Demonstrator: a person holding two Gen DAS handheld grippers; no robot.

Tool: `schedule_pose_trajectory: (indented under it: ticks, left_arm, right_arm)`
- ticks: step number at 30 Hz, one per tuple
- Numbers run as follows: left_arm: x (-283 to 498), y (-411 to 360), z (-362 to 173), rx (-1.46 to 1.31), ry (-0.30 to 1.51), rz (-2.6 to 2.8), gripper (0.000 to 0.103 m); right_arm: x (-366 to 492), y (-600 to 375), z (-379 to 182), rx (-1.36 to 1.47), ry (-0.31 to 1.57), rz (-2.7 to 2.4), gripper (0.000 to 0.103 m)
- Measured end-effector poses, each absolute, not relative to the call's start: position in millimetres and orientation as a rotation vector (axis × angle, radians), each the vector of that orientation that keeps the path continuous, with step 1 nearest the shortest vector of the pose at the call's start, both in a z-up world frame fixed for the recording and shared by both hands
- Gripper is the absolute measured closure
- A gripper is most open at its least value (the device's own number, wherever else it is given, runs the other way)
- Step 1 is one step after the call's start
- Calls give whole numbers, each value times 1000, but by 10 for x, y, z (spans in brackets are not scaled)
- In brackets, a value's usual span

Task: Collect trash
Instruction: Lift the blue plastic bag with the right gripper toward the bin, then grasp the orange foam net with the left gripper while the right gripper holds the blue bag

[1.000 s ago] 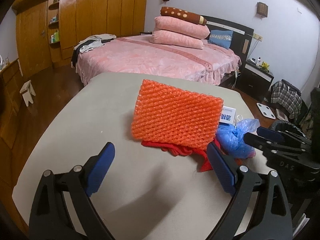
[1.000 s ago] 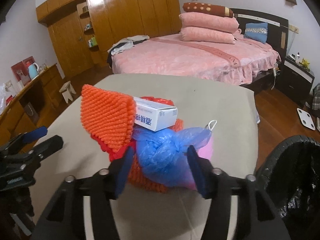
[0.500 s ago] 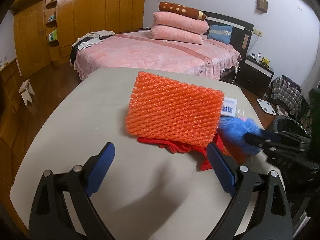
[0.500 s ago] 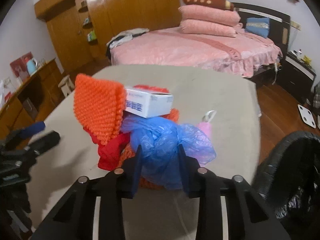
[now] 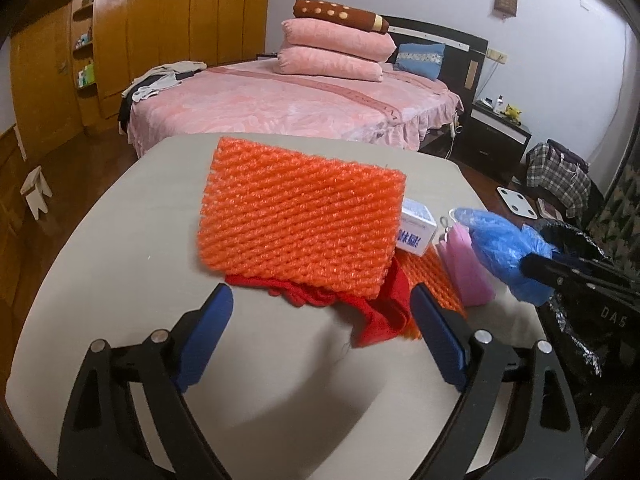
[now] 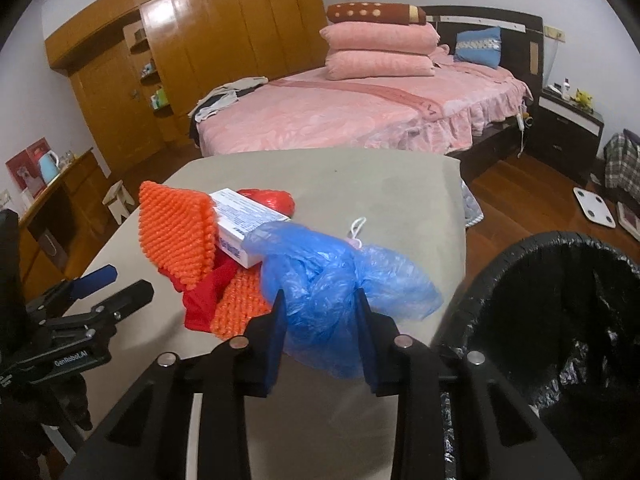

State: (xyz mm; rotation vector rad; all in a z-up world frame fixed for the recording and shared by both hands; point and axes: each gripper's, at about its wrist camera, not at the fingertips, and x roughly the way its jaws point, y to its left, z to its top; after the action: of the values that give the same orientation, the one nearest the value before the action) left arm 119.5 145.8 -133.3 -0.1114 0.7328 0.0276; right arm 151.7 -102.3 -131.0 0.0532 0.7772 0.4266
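At the far left of the pile on the beige counter (image 5: 120,240), a large orange knobbly foam-net sheet (image 5: 300,232) is propped upright, with a crumpled red plastic bag (image 5: 376,308) spilling from under it at about five o'clock. The left gripper (image 5: 320,328) is held just short of this sheet, at its six o'clock; its blue-padded fingers (image 5: 204,332) are spread wide but are closing slightly, and nothing lies between them, so nothing is gripped on that side.

Moving right, a small white printed cardboard box (image 5: 416,228) is leaned against the sheet's right edge, a second patch of orange foam net (image 5: 432,276) is seen beneath it, and a pink folded plastic pouch (image 5: 464,268) lies just beside that.

Further right, a crumpled translucent blue plastic bag (image 6: 336,280) is pinched between the fingers (image 6: 276,336) of the right gripper (image 6: 320,336), which are drawn in narrowly and pressed into its bulk. In the left wrist view the blue bag appears raised clear of the counter at the three o'clock side of the pile, towards the bin.

At the far right, a round bin lined with black plastic (image 6: 520,264) is stood off the counter's edge, at roughly three o'clock from the held bag. Its inside is too dark for any contents to be made out.

The task is judged to be at an early stage: one piece is grasped but not yet dropped in. The foam sheets, red bag, box and pink pouch are left to be collected.
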Motion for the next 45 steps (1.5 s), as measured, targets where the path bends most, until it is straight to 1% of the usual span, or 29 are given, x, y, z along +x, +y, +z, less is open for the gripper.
schedule_pose_trajectory:
  ticks: [9,19,28,35,38,42,45]
  left_arm:
    - [1428,1376,-1294,-133,719,23,16]
    - [1724,1200,-1576,-79,778,78,16]
    - [1454,1577,-1602,-110,804,131,24]
    - [1151,1955,-1580,-120,813,206,24]
    - [1093,1982,-1529,-148,796,181,24]
    - [1178,1908,-1508,-178,788,134,20]
    - [1339,1885,-1564,-170,802,148,20]
  right_arm:
    - [1610,-1011,-1255,61,749,413,71]
    - [1674,-1015,-1311,65,779,411,71]
    - [1702,-988,-1326,59,788,434,71]
    - [1685,-937,-1332,41,777,451,71]
    - [1681,-927,-1346,35,775,447,71]
    - [1694,-924,-1348,34,775,436,71]
    - [1702,-918,-1353,29,776,428,71]
